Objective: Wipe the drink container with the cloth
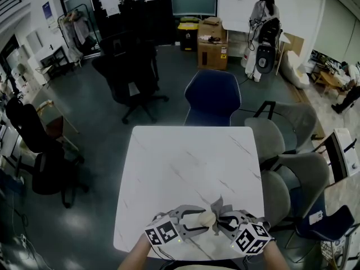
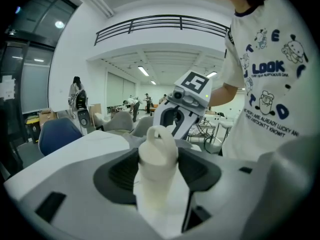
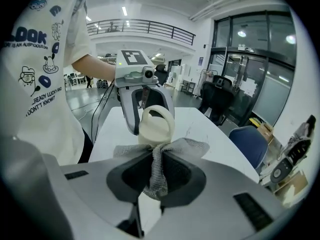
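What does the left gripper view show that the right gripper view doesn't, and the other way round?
Only the left gripper view: the body of the cream plastic drink container, clamped between the fingers of the left gripper, and the right gripper seen from outside.
Only the right gripper view: the grey mesh cloth pinched in that gripper's fingers, and the left gripper seen from outside.
Both: the container's looped cap, the white marble table, the person's white printed T-shirt.

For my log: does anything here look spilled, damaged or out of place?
Nothing stands out. The left gripper is shut on the cream drink bottle, the right gripper holds the grey cloth against its cap, and the white table shows no spill.
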Demonstrator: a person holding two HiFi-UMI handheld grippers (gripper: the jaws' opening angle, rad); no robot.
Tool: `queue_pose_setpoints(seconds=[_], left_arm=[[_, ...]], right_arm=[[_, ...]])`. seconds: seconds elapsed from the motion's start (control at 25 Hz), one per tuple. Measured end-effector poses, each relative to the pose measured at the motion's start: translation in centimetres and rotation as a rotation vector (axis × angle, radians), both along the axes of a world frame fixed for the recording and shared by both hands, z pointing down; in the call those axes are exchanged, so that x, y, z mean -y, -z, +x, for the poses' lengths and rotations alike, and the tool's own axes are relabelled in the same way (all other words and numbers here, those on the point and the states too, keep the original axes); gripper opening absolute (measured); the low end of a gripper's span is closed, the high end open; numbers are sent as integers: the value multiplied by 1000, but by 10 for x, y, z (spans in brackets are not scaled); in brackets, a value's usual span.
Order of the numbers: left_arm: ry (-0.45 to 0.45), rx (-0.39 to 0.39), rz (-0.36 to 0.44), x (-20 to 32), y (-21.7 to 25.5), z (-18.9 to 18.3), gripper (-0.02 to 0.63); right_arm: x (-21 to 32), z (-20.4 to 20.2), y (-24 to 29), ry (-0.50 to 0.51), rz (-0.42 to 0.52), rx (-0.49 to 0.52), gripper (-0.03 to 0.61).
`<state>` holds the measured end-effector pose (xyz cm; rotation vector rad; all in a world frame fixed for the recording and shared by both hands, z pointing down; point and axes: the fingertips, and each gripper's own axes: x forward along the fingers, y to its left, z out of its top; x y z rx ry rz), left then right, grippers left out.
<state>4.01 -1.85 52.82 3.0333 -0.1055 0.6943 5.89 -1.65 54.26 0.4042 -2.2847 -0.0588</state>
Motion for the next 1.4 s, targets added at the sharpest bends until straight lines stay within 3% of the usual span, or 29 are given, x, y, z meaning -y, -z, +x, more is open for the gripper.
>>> queue_pose_setpoints(seconds=[0.28, 0.56, 1.0, 1.2, 1.4], left_arm=[[-37, 5, 1, 0, 0, 2, 253], [11, 21, 4, 0, -2, 4, 255], [294, 85, 118, 0, -18, 4, 256], [463, 47, 125, 4, -15, 5, 256], [535, 43, 123, 4, -14, 5, 256]], right_arm=[[1, 2, -10, 26, -3, -37, 48], [-2, 2, -35, -13, -53, -36, 48], [-3, 2, -58, -73, -94, -20, 48], [-3, 1, -71, -110, -115, -13, 48], [-5, 0, -80, -133, -136, -6, 48]])
